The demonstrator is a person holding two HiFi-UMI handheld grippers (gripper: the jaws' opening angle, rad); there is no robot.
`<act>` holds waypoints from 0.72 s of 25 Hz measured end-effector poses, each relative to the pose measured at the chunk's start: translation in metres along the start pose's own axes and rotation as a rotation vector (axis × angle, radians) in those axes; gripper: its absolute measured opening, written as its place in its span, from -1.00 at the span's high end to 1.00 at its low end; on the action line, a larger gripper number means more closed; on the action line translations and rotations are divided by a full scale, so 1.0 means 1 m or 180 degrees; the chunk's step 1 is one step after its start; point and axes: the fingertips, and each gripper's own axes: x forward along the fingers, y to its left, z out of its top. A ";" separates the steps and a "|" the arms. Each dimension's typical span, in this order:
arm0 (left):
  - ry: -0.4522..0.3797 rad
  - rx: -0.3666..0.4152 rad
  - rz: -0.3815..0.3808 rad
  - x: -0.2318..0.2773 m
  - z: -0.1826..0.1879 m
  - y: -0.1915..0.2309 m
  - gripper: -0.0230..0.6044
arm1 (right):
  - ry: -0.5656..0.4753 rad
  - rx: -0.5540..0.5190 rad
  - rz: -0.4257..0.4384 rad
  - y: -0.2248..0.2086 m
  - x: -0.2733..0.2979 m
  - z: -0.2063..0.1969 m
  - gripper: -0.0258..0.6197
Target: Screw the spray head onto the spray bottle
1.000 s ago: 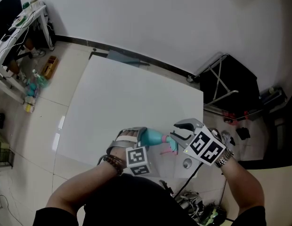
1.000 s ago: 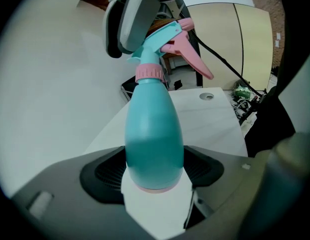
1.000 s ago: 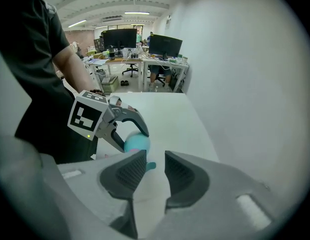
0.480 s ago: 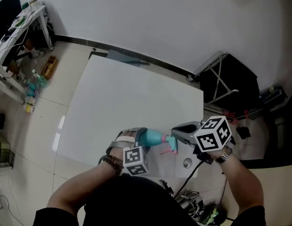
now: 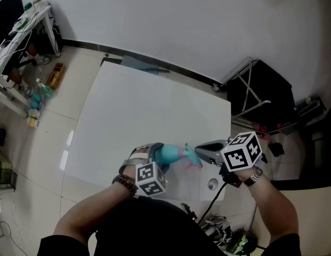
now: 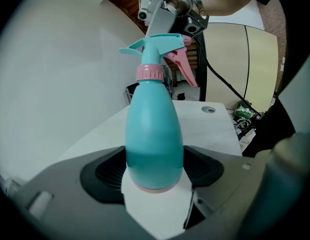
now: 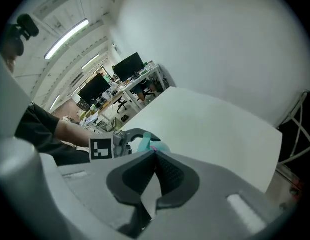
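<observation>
A teal spray bottle (image 6: 154, 134) with a pink collar (image 6: 150, 73) stands between my left gripper's (image 6: 154, 170) jaws, which are shut on its lower body. The teal spray head (image 6: 162, 41) with its pink trigger (image 6: 182, 66) sits on the neck. In the head view the bottle (image 5: 170, 153) lies nearly level above the white table's (image 5: 144, 111) near edge, spray head (image 5: 189, 156) toward my right gripper (image 5: 200, 152). My right gripper (image 7: 155, 165) is shut, pads together with nothing between them, its tips right beside the spray head; whether they touch it I cannot tell.
A round cable hole (image 5: 212, 184) sits in the table's near right corner. A black folding frame (image 5: 256, 95) stands beyond the right edge. Cables (image 5: 229, 239) lie on the floor below. A shelf with bottles (image 5: 34, 92) is far left. Desks with monitors (image 7: 125, 66) stand behind.
The right gripper's jaws, open a second ago, have shut, and that gripper has rolled over. The left gripper rolled slightly with the bottle, and the spray head now points the other way.
</observation>
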 end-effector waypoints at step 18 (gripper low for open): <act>0.0238 0.0183 -0.0033 0.009 -0.014 -0.006 -0.29 | 0.0339 -0.0420 0.0309 0.040 0.012 -0.011 0.94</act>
